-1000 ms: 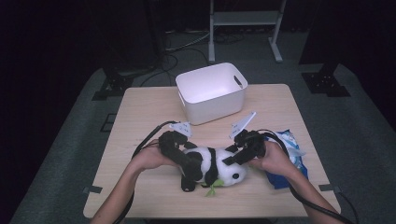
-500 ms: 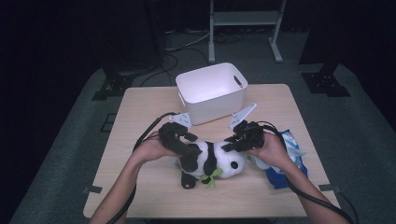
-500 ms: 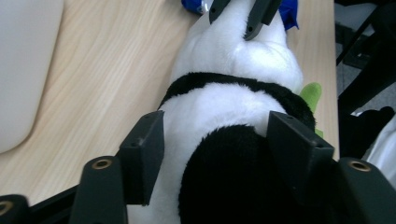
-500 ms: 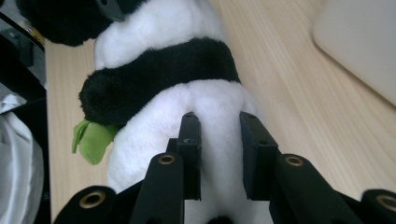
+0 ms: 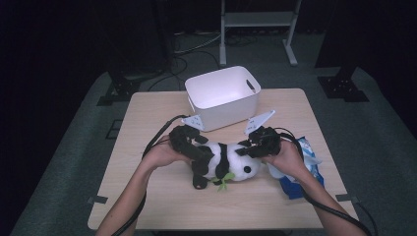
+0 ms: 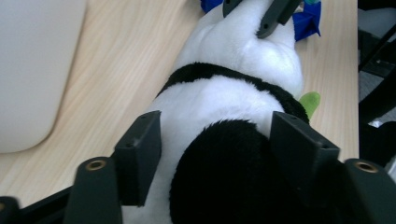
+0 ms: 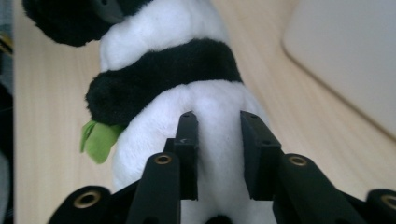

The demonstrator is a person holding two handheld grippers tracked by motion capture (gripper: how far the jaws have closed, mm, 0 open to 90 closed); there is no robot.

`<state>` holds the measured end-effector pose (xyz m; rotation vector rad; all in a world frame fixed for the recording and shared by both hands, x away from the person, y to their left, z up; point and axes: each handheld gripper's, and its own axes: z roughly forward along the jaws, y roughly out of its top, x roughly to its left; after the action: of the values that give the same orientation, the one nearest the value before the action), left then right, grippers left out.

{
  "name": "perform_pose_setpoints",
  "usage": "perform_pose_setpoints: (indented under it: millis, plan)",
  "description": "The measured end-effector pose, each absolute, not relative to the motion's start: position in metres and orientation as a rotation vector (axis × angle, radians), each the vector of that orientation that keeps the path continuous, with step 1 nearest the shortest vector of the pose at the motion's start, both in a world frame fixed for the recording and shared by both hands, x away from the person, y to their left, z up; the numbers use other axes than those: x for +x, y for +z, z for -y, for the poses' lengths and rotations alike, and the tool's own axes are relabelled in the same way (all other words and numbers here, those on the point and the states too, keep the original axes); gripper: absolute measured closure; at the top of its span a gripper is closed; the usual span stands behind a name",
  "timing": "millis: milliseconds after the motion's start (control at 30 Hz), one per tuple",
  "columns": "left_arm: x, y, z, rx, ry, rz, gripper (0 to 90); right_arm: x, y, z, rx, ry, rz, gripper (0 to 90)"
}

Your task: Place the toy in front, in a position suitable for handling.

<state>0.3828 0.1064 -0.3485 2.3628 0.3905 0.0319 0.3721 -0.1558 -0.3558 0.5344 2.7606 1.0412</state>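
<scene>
A black-and-white plush panda toy (image 5: 223,164) lies on its side on the light wooden tabletop (image 5: 147,128), roughly mid-table, a bit toward the near edge, w/ a small green felt leaf (image 5: 222,182) sticking out on its near side.

Left gripper (image 5: 194,150) sits over the toy's black hind end; in the left gripper view its two black jaws flank the black fur (image 6: 224,177) on both sides, pads pressed into the plush, approx a third open, jaws just opened a touch w/ the toy between them.

Right gripper (image 5: 246,150) is at the toy's white head end; in the right gripper view the jaws pinch a narrow fold of white fur (image 7: 217,116), gap small, pads dug in. Its jaws have just widened slightly, fur between them all the while.

A white rectangular plastic bin (image 5: 223,98) w/ handle slots stands near the far edge, centre, just beyond the toy, not touching it. A blue-and-white crinkled plastic packet (image 5: 300,172) lies near the right edge, under and beside the right hand (image 5: 285,160). Left hand (image 5: 160,155) rests toward the left of the toy.
</scene>
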Motion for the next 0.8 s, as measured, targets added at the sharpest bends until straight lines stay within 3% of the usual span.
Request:
perform_pose_setpoints:
  millis: [267, 800]
  plan:
    - [0.375, -0.35, -0.103, 2.379, 0.003, -0.343, 37.2, 0.379, -0.351, 0.164, 0.648, 1.122, -2.906, 45.5]
    - [0.367, -0.347, -0.106, 2.366, -0.046, -0.299, 37.0, 0.398, -0.357, 0.135, 0.643, 1.066, -2.973, 55.1]
